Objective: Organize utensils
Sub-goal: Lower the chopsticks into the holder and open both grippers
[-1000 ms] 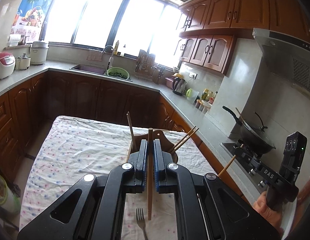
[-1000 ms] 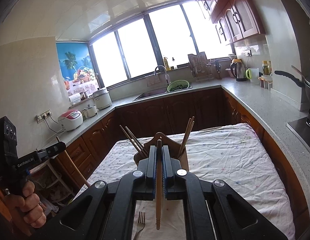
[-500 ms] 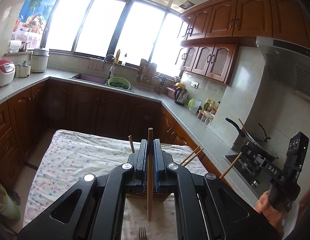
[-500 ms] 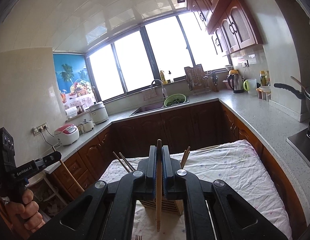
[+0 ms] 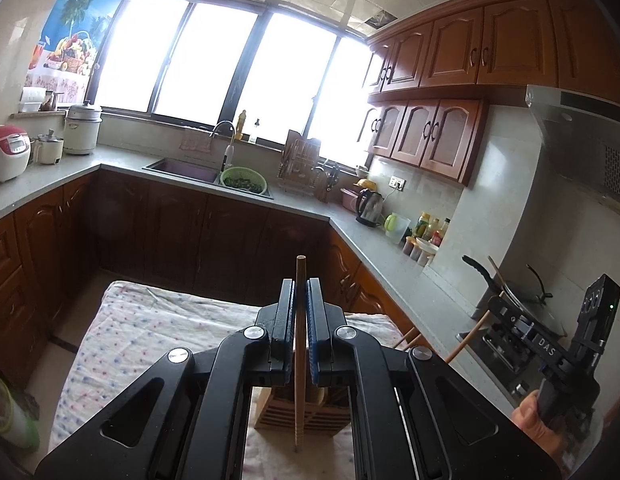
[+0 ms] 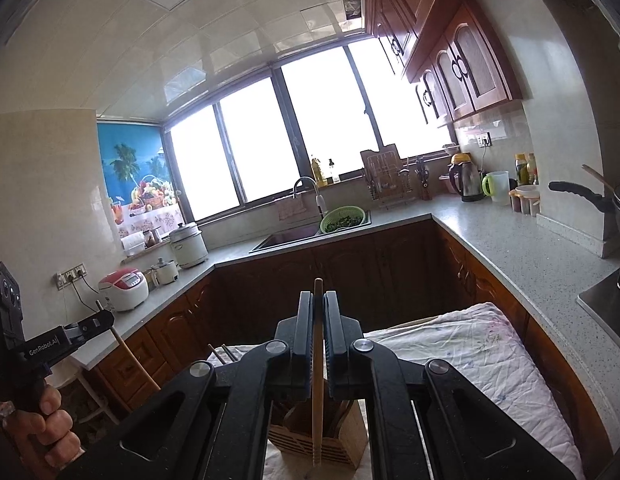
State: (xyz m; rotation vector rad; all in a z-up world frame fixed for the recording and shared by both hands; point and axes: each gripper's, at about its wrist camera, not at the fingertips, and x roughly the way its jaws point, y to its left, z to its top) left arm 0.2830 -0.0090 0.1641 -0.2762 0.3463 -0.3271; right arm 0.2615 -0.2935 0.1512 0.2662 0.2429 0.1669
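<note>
My left gripper (image 5: 300, 286) is shut on a wooden chopstick (image 5: 299, 360) held upright, its lower tip hanging in front of the slatted wooden utensil holder (image 5: 303, 414) on the table. My right gripper (image 6: 318, 298) is shut on another wooden chopstick (image 6: 317, 392), also upright, above the same holder (image 6: 318, 440). Chopstick tips (image 6: 221, 354) stick out of the holder, mostly hidden by my fingers. Each gripper shows at the edge of the other's view: the right gripper (image 5: 506, 320) and the left gripper (image 6: 85, 326).
The holder stands on a table under a floral cloth (image 5: 149, 320). Counters run round the room with a sink (image 5: 185, 170), a green colander (image 5: 243, 180), a kettle (image 5: 370, 208) and a wok on the stove (image 5: 522, 292).
Both grippers rose and tilted up with their chopsticks. The holder has sunk low behind the fingers, and the fork on the cloth has dropped out of both views.
</note>
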